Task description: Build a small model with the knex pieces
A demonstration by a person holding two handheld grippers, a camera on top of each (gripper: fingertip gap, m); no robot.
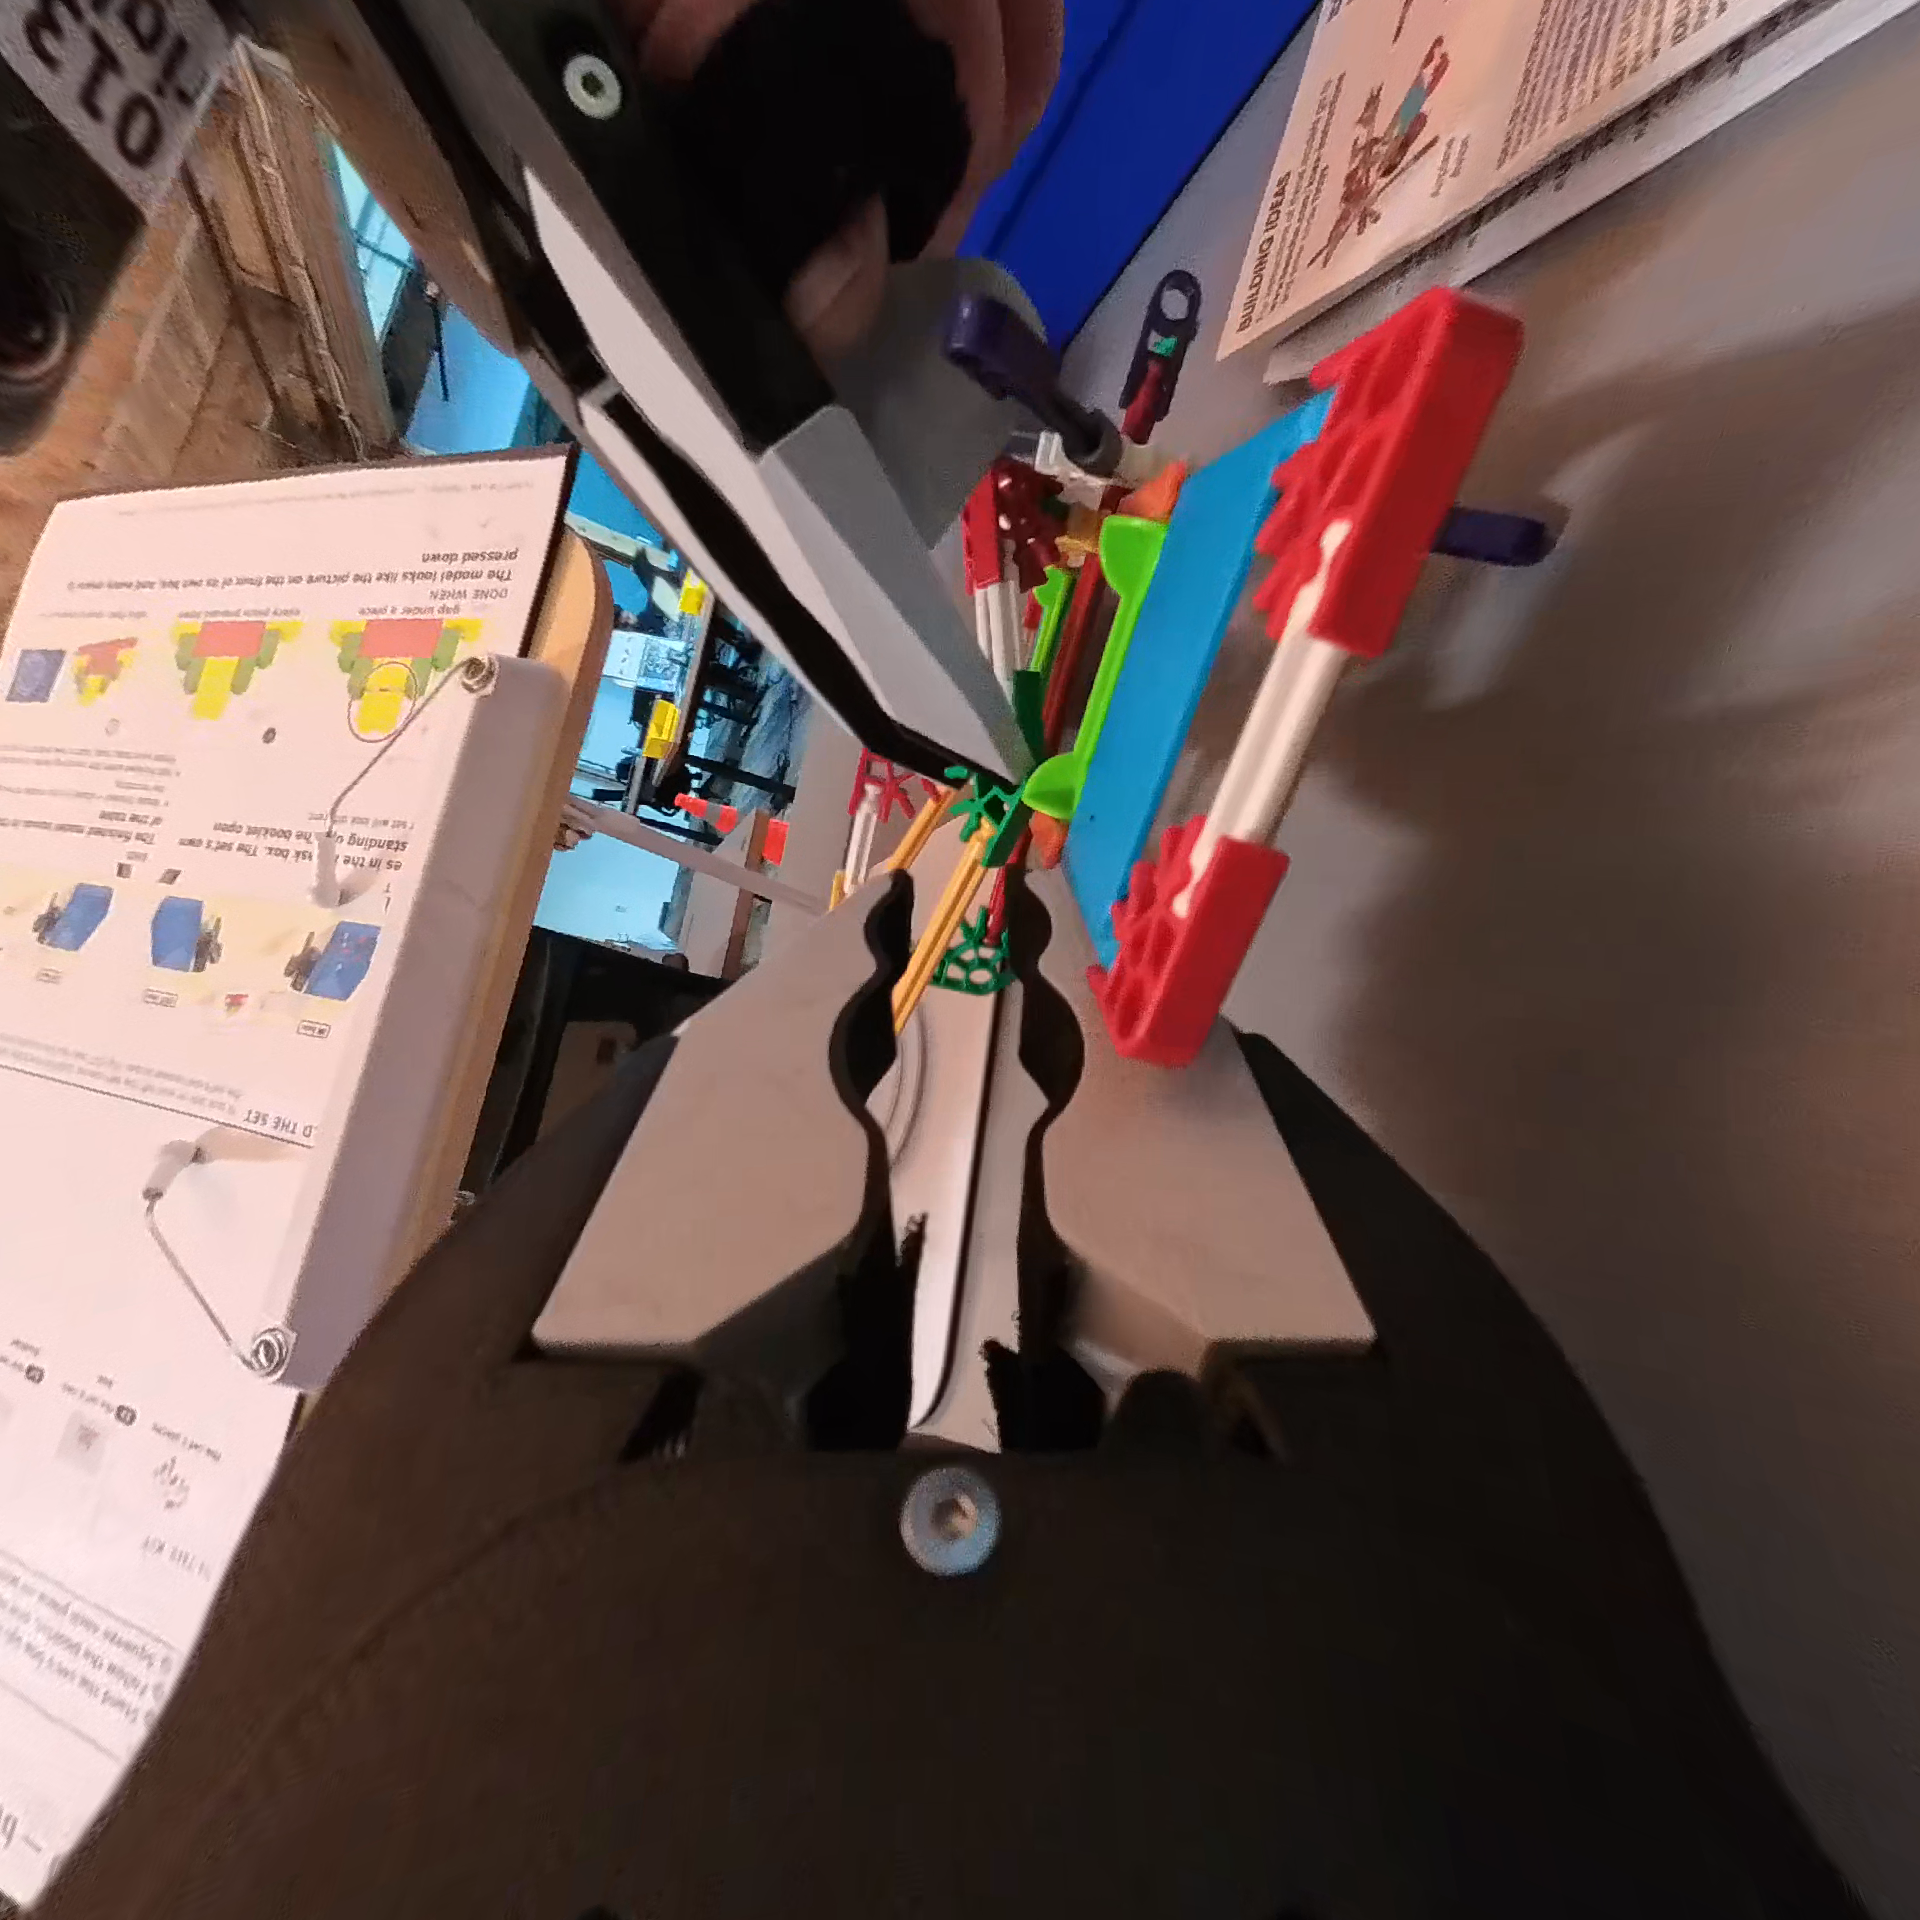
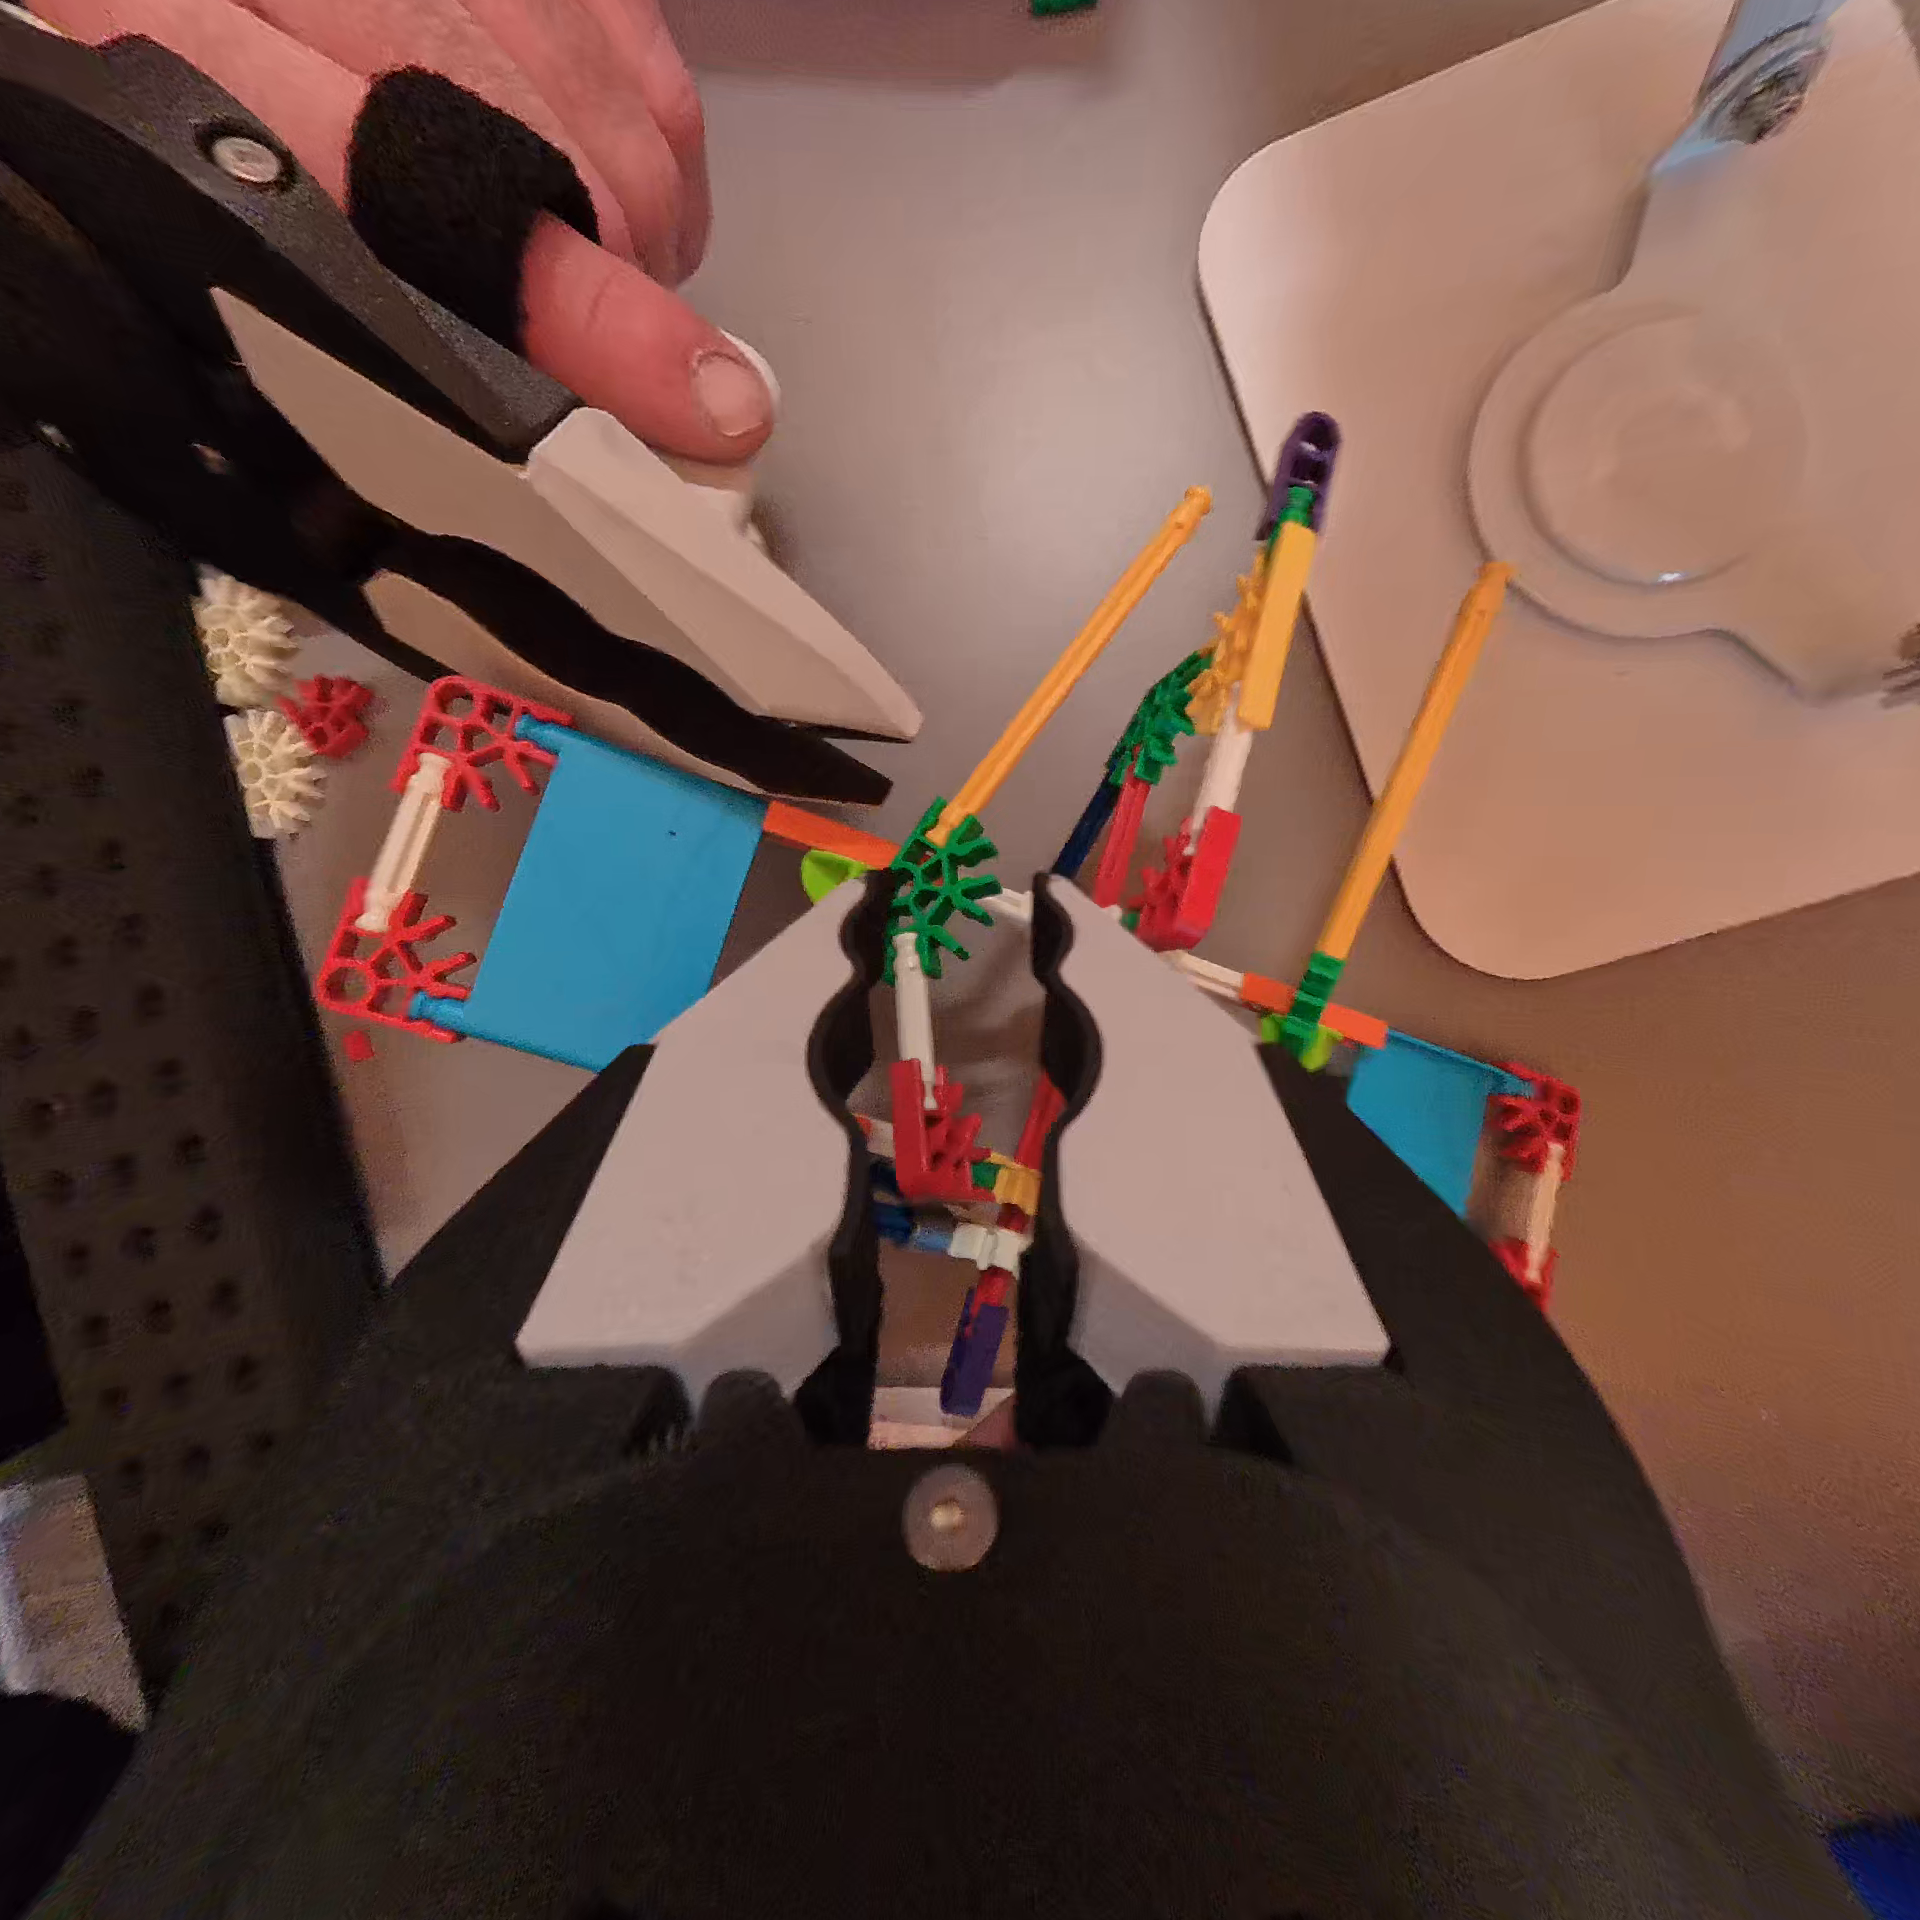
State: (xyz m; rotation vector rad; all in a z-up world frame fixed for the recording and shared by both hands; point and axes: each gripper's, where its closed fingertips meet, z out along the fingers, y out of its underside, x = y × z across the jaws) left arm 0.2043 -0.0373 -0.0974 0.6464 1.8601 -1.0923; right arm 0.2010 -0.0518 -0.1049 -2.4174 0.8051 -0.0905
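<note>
Grey table, right tongs straddling rod model, instruction sheets left-view only

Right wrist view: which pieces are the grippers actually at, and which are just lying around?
At the grippers:
- green connector of the rod model, between the right gripper tips
- blue panel with red corners, right by the left gripper

Lying apart:
- two white round connectors
- small red connector
- pale stand base
</note>
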